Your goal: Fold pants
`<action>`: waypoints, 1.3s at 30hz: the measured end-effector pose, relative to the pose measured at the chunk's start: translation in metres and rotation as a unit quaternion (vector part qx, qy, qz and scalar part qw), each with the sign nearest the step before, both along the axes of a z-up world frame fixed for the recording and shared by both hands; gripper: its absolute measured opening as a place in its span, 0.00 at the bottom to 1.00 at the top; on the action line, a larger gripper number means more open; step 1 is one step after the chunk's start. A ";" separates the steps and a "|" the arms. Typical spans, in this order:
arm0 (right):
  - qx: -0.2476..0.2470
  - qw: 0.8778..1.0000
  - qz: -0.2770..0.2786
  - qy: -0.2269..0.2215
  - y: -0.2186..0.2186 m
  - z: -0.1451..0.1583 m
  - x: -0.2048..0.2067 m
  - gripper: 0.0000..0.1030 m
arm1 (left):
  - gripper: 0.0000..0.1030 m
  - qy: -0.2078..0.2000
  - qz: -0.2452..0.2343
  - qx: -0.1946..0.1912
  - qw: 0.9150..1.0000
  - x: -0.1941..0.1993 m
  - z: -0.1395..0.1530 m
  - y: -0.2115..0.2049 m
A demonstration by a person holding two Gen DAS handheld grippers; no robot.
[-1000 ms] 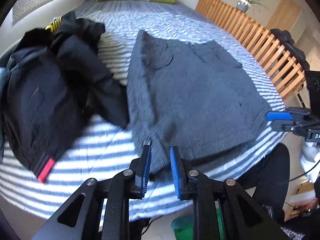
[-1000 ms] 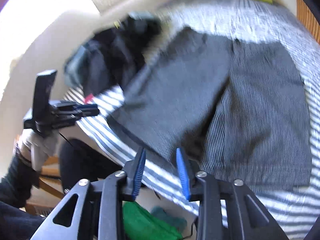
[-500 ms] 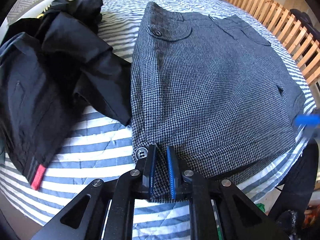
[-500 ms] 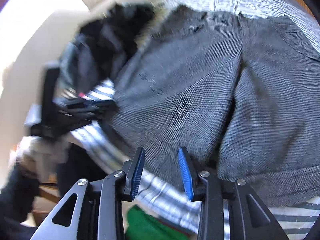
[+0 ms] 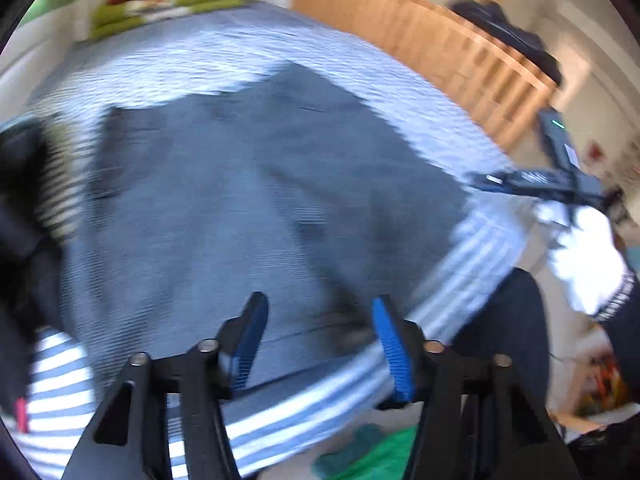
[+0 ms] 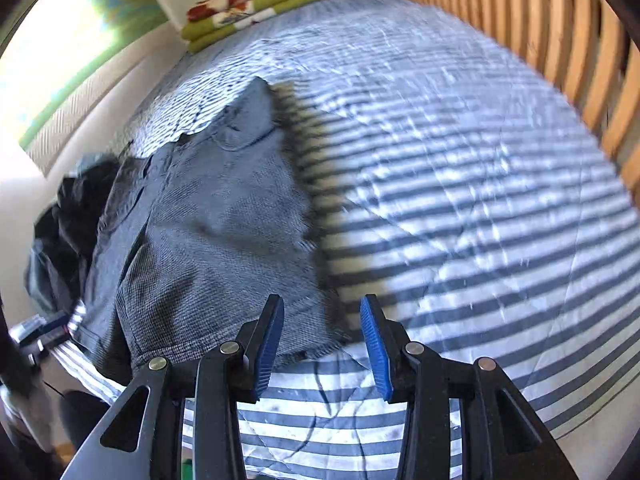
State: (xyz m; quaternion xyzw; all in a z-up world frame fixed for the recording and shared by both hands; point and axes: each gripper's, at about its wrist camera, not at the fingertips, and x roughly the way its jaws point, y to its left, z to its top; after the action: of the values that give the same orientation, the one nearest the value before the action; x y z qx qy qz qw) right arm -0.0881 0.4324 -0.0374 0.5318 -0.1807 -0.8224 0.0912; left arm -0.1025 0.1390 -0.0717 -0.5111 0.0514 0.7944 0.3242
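Left tongs [image 5: 316,340], clamped on pants [image 5: 240,200] hem half a second ago, now gaping and withdrawing; right tongs [image 6: 322,344] likewise released, fold apparently laid on the bed [image 6: 480,200].

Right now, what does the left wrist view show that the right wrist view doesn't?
Only the left wrist view: the right gripper beside the bed, jaw state unclear through blur. Only the right wrist view: the bare striped stretch right of the pants. Both: grey houndstooth pants on the blue-and-white striped bedspread, folded green blankets, wooden slatted rail.
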 end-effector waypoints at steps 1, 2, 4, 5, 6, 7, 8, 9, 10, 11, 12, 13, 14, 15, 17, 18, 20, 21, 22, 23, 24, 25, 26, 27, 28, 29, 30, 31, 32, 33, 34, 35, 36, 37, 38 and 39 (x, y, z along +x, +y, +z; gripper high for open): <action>-0.019 1.000 -0.002 -0.003 0.006 -0.005 0.000 0.44 | 0.59 -0.009 -0.010 -0.004 1.000 0.004 -0.004 0.017; -0.028 1.000 -0.001 -0.002 0.008 -0.007 0.000 0.49 | 0.59 -0.012 -0.020 -0.014 1.000 0.008 -0.008 0.033; -0.030 0.999 0.011 -0.002 0.008 -0.011 -0.001 0.51 | 0.59 -0.017 -0.029 -0.042 0.999 0.010 -0.018 0.055; -0.028 0.999 0.017 -0.004 0.007 -0.013 -0.001 0.51 | 0.59 -0.021 -0.030 -0.058 0.998 0.010 -0.024 0.063; -0.030 0.999 0.022 -0.004 -0.002 -0.014 0.003 0.51 | 0.59 -0.024 -0.027 -0.076 0.996 0.010 -0.030 0.068; -0.035 0.999 0.029 -0.004 -0.004 -0.015 0.005 0.51 | 0.59 -0.024 -0.023 -0.088 0.996 0.006 -0.038 0.071; -0.041 0.998 0.036 -0.005 -0.006 -0.016 0.005 0.51 | 0.58 -0.021 -0.019 -0.101 0.994 0.005 -0.041 0.074; -0.043 0.998 0.041 -0.004 -0.008 -0.022 0.003 0.51 | 0.56 -0.020 -0.017 -0.107 0.994 0.004 -0.043 0.076; -0.041 0.998 0.045 -0.002 -0.013 -0.023 0.002 0.51 | 0.46 -0.019 -0.016 -0.110 0.994 0.003 -0.043 0.078; -0.036 0.998 0.050 -0.001 -0.016 -0.024 0.002 0.51 | 0.30 -0.019 -0.017 -0.110 0.994 0.002 -0.043 0.079; -0.031 0.998 0.056 -0.003 -0.020 -0.028 0.001 0.51 | 0.25 -0.018 -0.015 -0.110 0.994 0.002 -0.041 0.080; -0.024 0.998 0.061 -0.004 -0.024 -0.028 0.000 0.49 | 0.15 -0.016 -0.012 -0.110 0.994 0.001 -0.037 0.081; -0.011 0.998 0.066 -0.007 -0.029 -0.028 0.000 0.34 | 0.11 -0.017 -0.010 -0.107 0.994 0.001 -0.032 0.080; -0.001 0.997 0.071 -0.008 -0.034 -0.027 -0.001 0.24 | 0.10 -0.022 -0.008 -0.096 0.995 0.001 -0.026 0.078; 0.004 0.997 0.077 0.004 -0.036 -0.017 0.003 0.11 | 0.10 -0.050 -0.004 -0.044 0.998 0.002 -0.008 0.069; 0.002 0.997 0.078 0.016 -0.035 -0.007 0.007 0.10 | 0.10 -0.060 -0.002 -0.018 0.998 0.004 0.001 0.063; 0.003 0.996 0.079 0.037 -0.030 0.008 0.015 0.10 | 0.19 -0.055 -0.011 -0.014 0.998 0.012 0.007 0.065; 0.003 0.996 0.082 0.039 -0.029 0.011 0.019 0.10 | 0.25 -0.060 -0.023 -0.033 0.997 0.015 0.004 0.067; 0.013 0.996 0.082 0.031 -0.030 0.009 0.020 0.10 | 0.36 -0.068 -0.030 -0.056 0.996 0.017 -0.001 0.069; 0.033 0.995 0.096 0.024 -0.034 0.005 0.021 0.10 | 0.40 -0.074 -0.034 -0.079 0.994 0.019 -0.006 0.071; 0.056 0.992 0.110 0.022 -0.041 0.001 0.022 0.10 | 0.40 -0.072 -0.035 -0.089 0.993 0.022 -0.006 0.072; 0.070 0.991 0.117 0.014 -0.043 -0.002 0.022 0.14 | 0.40 -0.066 -0.036 -0.090 0.993 0.025 -0.002 0.073; 0.066 0.991 0.119 0.005 -0.043 -0.004 0.021 0.17 | 0.40 -0.055 -0.036 -0.086 0.994 0.028 0.006 0.074; 0.049 0.992 0.113 0.005 -0.037 -0.003 0.022 0.20 | 0.40 -0.041 -0.034 -0.075 0.996 0.031 0.017 0.077; 0.032 0.994 0.100 0.014 -0.029 -0.001 0.022 0.29 | 0.40 -0.029 -0.037 -0.059 0.997 0.032 0.028 0.080; 0.013 0.996 0.083 0.023 -0.021 0.002 0.022 0.35 | 0.41 -0.012 -0.041 -0.045 0.998 0.032 0.039 0.085; -0.002 0.997 0.070 0.026 -0.013 0.002 0.021 0.37 | 0.41 0.002 -0.043 -0.041 0.998 0.030 0.046 0.093; -0.019 0.998 0.054 0.025 -0.006 0.001 0.018 0.39 | 0.41 0.011 -0.044 -0.040 0.998 0.028 0.049 0.099; -0.034 0.998 0.040 0.022 0.000 -0.001 0.015 0.39 | 0.41 0.014 -0.047 -0.038 0.998 0.024 0.042 0.114; -0.048 0.998 0.029 0.017 0.004 -0.003 0.012 0.39 | 0.41 0.008 -0.049 -0.045 0.998 0.019 0.038 0.122; -0.053 0.998 0.021 0.010 0.006 -0.006 0.008 0.39 | 0.41 0.003 -0.053 -0.057 0.997 0.018 0.032 0.132; -0.051 0.999 0.016 0.004 0.007 -0.010 0.004 0.39 | 0.41 -0.008 -0.065 -0.071 0.995 0.016 0.022 0.139; -0.047 0.999 0.014 -0.001 0.006 -0.014 0.001 0.39 | 0.41 -0.018 -0.078 -0.086 0.993 0.018 0.013 0.141; -0.046 0.999 0.016 -0.007 0.004 -0.019 -0.002 0.39 | 0.37 -0.021 -0.088 -0.105 0.990 0.015 0.007 0.144; -0.049 0.998 0.021 -0.017 0.002 -0.025 -0.005 0.39 | 0.37 -0.021 -0.095 -0.120 0.988 0.018 0.003 0.138; -0.050 0.998 0.031 -0.028 -0.002 -0.031 -0.007 0.39 | 0.37 -0.021 -0.102 -0.121 0.987 0.022 0.005 0.136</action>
State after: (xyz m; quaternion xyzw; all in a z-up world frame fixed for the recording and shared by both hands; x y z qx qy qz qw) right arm -0.0953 0.4302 -0.0686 0.5546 -0.2079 -0.7939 0.1379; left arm -0.0800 0.2746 -0.0672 -0.5549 0.1919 0.7344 0.3403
